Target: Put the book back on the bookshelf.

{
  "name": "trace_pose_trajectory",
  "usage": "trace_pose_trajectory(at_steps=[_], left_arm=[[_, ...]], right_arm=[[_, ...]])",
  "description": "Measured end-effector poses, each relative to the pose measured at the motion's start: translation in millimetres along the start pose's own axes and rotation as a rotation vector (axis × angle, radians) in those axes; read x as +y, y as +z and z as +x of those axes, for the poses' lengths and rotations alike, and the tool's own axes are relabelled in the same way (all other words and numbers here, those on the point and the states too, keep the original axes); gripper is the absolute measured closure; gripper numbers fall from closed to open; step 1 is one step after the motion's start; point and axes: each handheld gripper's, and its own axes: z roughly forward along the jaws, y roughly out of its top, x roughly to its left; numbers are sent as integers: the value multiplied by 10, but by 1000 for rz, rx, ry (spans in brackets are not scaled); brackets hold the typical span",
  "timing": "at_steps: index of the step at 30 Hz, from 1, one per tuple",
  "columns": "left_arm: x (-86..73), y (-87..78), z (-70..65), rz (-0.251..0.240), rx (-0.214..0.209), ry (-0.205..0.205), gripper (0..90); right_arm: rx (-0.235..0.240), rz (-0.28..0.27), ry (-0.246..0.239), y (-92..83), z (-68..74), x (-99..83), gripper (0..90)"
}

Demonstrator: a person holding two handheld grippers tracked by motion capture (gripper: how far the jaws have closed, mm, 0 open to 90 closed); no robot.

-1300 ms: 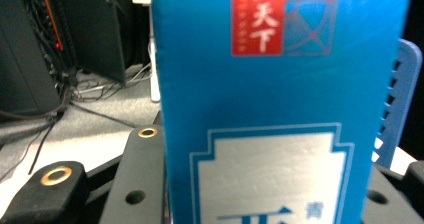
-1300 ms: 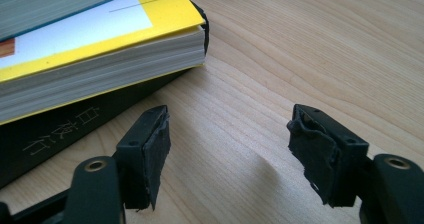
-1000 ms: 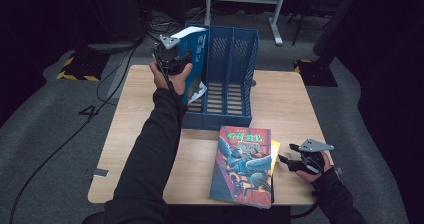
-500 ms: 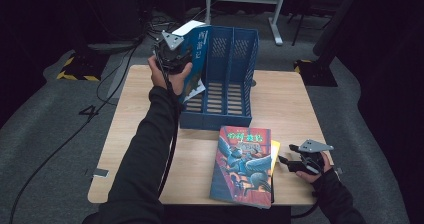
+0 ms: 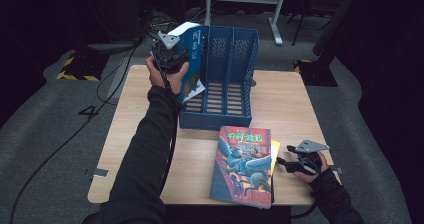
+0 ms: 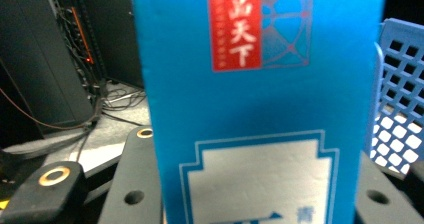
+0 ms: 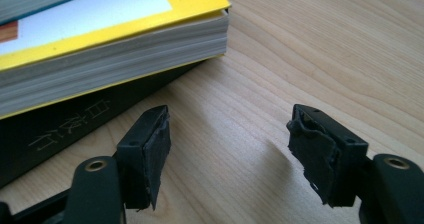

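Observation:
My left gripper (image 5: 172,54) is shut on a blue book (image 5: 194,54), held upright over the left slot of a blue file rack (image 5: 247,59). In the left gripper view the blue book (image 6: 260,109) has a red label with white characters and stands between the jaws of the left gripper (image 6: 255,194); the rack's perforated wall (image 6: 400,109) is just behind on the right. My right gripper (image 5: 287,165) rests open on the table, pointing at a stack of books (image 5: 242,164). In its own view the right gripper (image 7: 230,149) has bare wood between its pads.
The stack lies at the front of the wooden table (image 5: 290,104): an illustrated cover on top, then a yellow-covered book (image 7: 110,49), then a black one (image 7: 60,129). Cables and a metal stand are on the dark floor beyond the table.
The left gripper has raised the blue book slightly and tipped it at the rack's left slot. The right gripper has not moved.

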Motion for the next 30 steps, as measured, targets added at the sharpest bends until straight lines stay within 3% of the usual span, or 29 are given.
trace_pose_trajectory(at_steps=[5, 8, 11, 13, 15, 17, 22, 24, 25, 28, 30], left_arm=[[-59, 79, -76, 4, -22, -14, 607], [-111, 158, -138, 13, -48, -46, 608], [-195, 308, -206, 23, -41, -89, 608], [-182, 351, -255, 31, -20, -77, 608], [-179, 392, -277, 22, -19, -96, 607], [-169, 411, -281, 25, -18, -100, 606], [-139, 529, -270, 37, -3, -58, 606], [-177, 559, -232, 19, -16, -93, 603], [-219, 587, -174, 16, -39, -138, 600], [-269, 605, -159, 21, -46, -142, 600], [-315, 609, -173, 26, -40, -103, 596]], right_arm=[[-4, -2, 3, -5, -6, 4, 333], [0, -4, -4, -10, 11, 11, 334], [4, 1, 1, 4, 3, 4, 334], [5, 1, -3, 7, 4, -1, 334], [8, -3, -7, 3, 5, 2, 335], [8, -2, -3, 5, 3, 4, 335], [13, 3, -8, 13, 14, 4, 335], [13, 5, -11, 19, 14, 6, 336], [13, 5, -10, 19, 16, 7, 336], [16, 6, -13, 19, 16, 6, 336], [16, 6, -14, 21, 19, 8, 336]])
